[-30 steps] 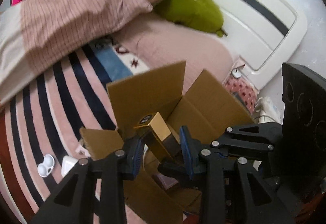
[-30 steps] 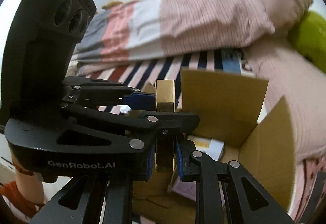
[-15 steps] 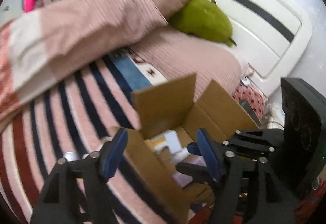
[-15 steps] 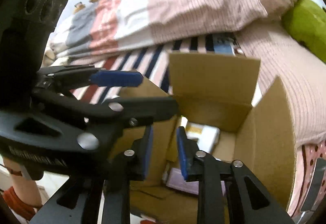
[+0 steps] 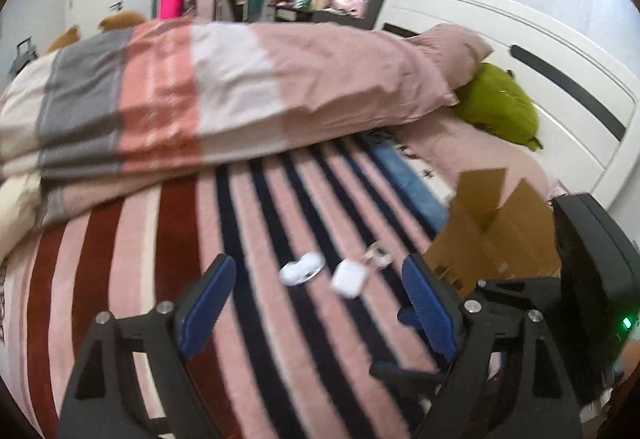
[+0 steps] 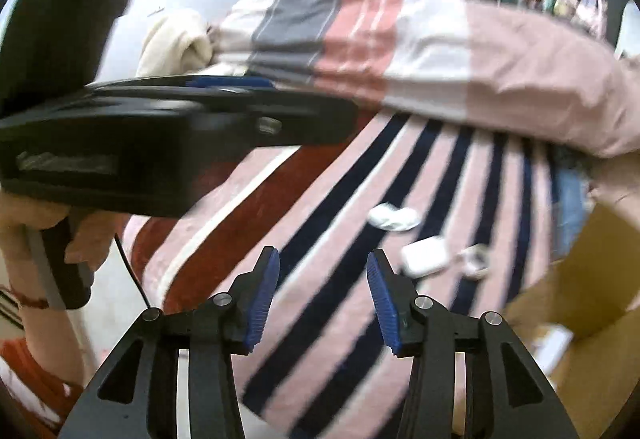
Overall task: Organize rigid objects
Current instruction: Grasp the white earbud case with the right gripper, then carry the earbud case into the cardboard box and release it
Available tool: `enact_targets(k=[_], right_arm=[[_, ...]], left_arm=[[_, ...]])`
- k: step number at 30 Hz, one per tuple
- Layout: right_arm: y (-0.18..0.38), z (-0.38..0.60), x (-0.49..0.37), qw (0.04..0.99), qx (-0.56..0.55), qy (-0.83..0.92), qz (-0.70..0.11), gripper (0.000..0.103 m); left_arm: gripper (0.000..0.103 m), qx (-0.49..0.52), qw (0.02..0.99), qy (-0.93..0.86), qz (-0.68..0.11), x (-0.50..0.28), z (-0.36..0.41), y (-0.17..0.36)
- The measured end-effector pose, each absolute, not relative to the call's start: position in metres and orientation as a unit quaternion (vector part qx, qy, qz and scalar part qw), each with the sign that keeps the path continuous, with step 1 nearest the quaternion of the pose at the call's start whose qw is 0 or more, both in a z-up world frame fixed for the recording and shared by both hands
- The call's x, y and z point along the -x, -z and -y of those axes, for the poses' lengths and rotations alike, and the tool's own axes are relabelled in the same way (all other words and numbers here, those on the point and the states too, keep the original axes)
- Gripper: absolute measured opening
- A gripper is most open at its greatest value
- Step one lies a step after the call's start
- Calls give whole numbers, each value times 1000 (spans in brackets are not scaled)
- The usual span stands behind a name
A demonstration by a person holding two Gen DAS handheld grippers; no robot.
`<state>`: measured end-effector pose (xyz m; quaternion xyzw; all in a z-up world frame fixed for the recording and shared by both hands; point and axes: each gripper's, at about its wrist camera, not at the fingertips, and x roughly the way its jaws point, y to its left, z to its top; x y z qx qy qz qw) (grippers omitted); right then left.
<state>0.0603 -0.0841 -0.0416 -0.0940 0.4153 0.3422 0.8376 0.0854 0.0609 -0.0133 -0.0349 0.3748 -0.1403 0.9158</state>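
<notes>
Both hand-held grippers, left (image 5: 316, 293) and right (image 6: 322, 297), are hanging released, empty; white earbud case (image 5: 349, 279) is lying flat on bed (image 5: 132, 239), long axis unclear.

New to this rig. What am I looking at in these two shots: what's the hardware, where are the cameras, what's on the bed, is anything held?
There is no robot arm. A person carries a handheld two-finger gripper in each hand, with a fisheye camera on each looking forward along its fingers. One picture is from the left gripper, the other from the right gripper. The right view also shows the left gripper's black body and the hand gripping it.

Both look down on a striped blanket on a bed. On it lie a white earbud case, a white double-cup case and a small blurred ring-like item. An open cardboard box stands at the right. Both grippers are open and hold nothing.
</notes>
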Motion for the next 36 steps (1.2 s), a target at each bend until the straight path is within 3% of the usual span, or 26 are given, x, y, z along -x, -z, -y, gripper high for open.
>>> enact_targets(k=[3, 5, 6, 13, 18, 21, 23, 36], right_arm=[[72, 67, -77, 835, 109, -324, -431, 55], [91, 63, -89, 841, 124, -297, -435, 74], [102, 65, -98, 847, 126, -271, -440, 75], [162, 107, -153, 861, 58, -156, -480, 75], [178, 117, -174, 863, 44, -174, -472, 75], [181, 124, -174, 870, 43, -179, -458, 67], [181, 122, -173, 872, 52, -187, -450, 55], [150, 91, -125, 861, 85, -288, -411, 55]], left_arm=[[83, 51, 913, 137, -382, -81, -78, 40], [83, 61, 909, 140, -389, -81, -81, 53], [83, 68, 905, 140, -397, -83, -85, 64], [83, 81, 893, 138, -421, -88, -94, 94], [83, 82, 890, 138, -428, -93, -92, 101], [83, 82, 887, 138, -432, -94, -90, 106], [83, 85, 886, 137, -435, -96, -90, 108], [83, 116, 868, 205, -438, -99, -70, 98]])
